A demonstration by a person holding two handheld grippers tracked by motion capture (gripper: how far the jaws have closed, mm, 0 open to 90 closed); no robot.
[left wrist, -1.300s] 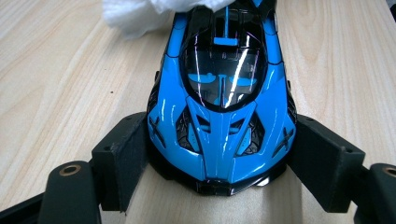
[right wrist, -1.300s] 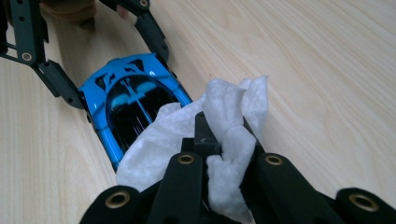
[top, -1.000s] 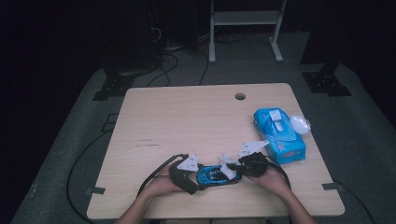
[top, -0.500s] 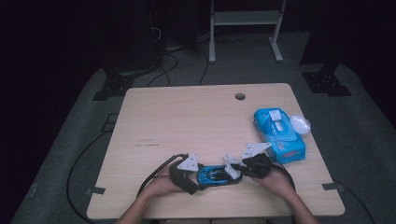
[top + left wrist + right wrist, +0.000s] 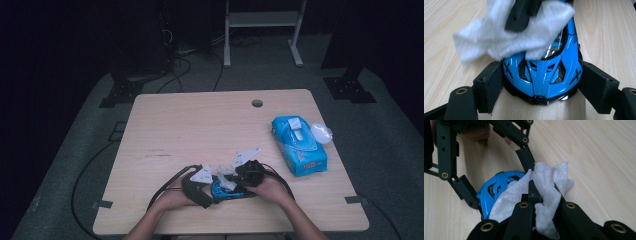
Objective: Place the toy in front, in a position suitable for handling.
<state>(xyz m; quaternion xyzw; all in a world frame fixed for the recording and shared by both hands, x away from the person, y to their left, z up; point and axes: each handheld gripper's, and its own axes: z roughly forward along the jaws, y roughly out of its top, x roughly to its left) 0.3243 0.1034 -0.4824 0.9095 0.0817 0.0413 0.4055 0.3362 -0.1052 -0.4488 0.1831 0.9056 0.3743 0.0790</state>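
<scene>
A shiny blue toy car point(image 5: 541, 77) stands on the wooden table point(image 5: 200, 125) near its front edge. My left gripper point(image 5: 541, 87) is shut on it, one pad against each side of its end. My right gripper point(image 5: 535, 192) is shut on a crumpled white tissue point(image 5: 549, 180) and presses it onto the car's roof and windscreen. In the high view the two grippers meet over the car point(image 5: 227, 191), the left gripper point(image 5: 212, 192) coming from the left and the right gripper point(image 5: 230, 181) from the right. Part of the car's top lies hidden under the tissue point(image 5: 499, 42).
A blue pack of wipes point(image 5: 298, 145) lies at the right side of the table, with a white crumpled wad point(image 5: 321, 132) against its far side. A round cable hole point(image 5: 257, 103) sits near the back edge. Black cables loop from both grippers over the front edge.
My right gripper has slid left with the tissue, over the car toward the left gripper. The left gripper and the car have stayed put.
</scene>
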